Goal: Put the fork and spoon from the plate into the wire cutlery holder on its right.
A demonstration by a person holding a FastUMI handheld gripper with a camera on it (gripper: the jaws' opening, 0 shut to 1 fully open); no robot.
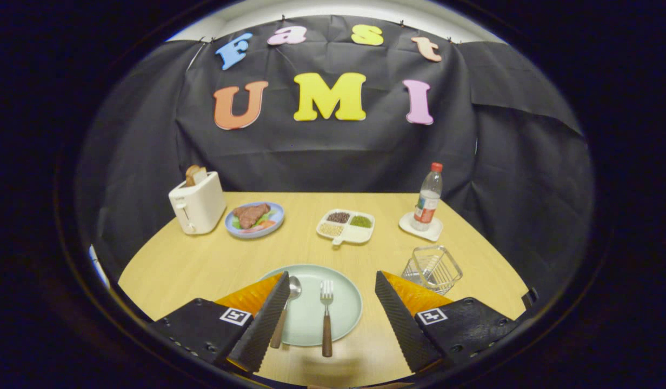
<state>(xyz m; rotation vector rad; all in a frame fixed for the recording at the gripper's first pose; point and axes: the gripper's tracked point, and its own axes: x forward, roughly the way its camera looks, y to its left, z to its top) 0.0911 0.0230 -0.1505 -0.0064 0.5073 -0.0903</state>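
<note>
Along the table's (pixel 203 265) far edge, from left to right, stand a white toaster (pixel 197 204) with bread in its slot, a blue plate of meat and vegetables (pixel 255 219), a divided dish of beans (pixel 346 226) and a water bottle (pixel 428 198) on a coaster. Near the front edge the pale green plate (pixel 341 302) carries the spoon (pixel 285 311) and, to its right, the fork (pixel 326 317), both with wooden handles pointing toward the gripper. The gripper (pixel 333 317) hangs low over that edge, level and pointing straight ahead, fingers spread wide and empty to either side of the plate, with the wire cutlery holder (pixel 433 269) just beyond its right finger.
</note>
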